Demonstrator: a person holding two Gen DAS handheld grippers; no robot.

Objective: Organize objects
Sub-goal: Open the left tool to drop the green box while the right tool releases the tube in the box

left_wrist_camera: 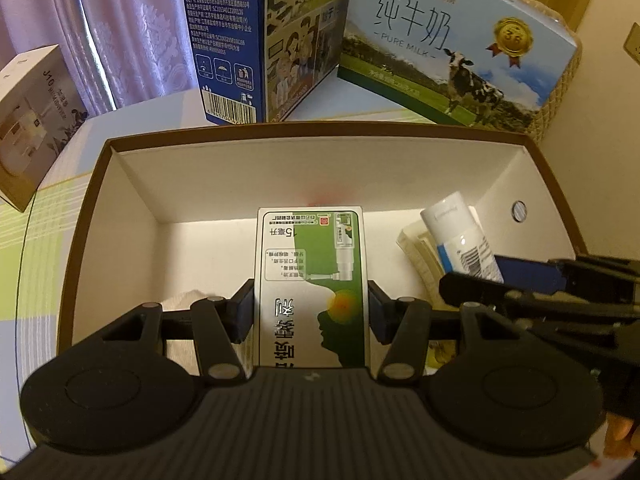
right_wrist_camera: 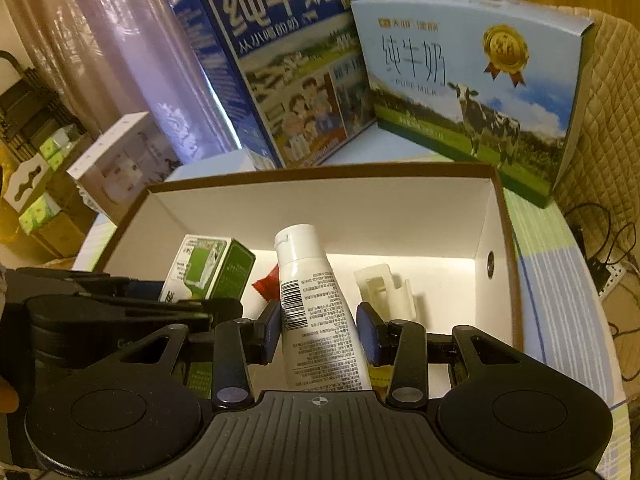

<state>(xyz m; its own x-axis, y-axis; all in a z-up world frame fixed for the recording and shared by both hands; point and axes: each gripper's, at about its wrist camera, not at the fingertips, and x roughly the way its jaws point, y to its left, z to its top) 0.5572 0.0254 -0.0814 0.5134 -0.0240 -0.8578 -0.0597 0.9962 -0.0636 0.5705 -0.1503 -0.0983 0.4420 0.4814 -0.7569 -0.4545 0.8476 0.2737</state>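
Dim warm room light, daylight through the curtain (left_wrist_camera: 120, 20), fisheye-warped edges.

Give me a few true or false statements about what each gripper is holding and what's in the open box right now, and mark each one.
1. The left gripper holds a green and white carton between its pads. True.
2. The right gripper holds a red packet. False: a white bottle sits between its pads; the red packet lies on the box floor.
3. Both grippers are over the open brown-rimmed box. True.
4. The two milk cartons stand inside the open box. False: the dark blue milk carton and the light blue milk carton stand on the table behind it.
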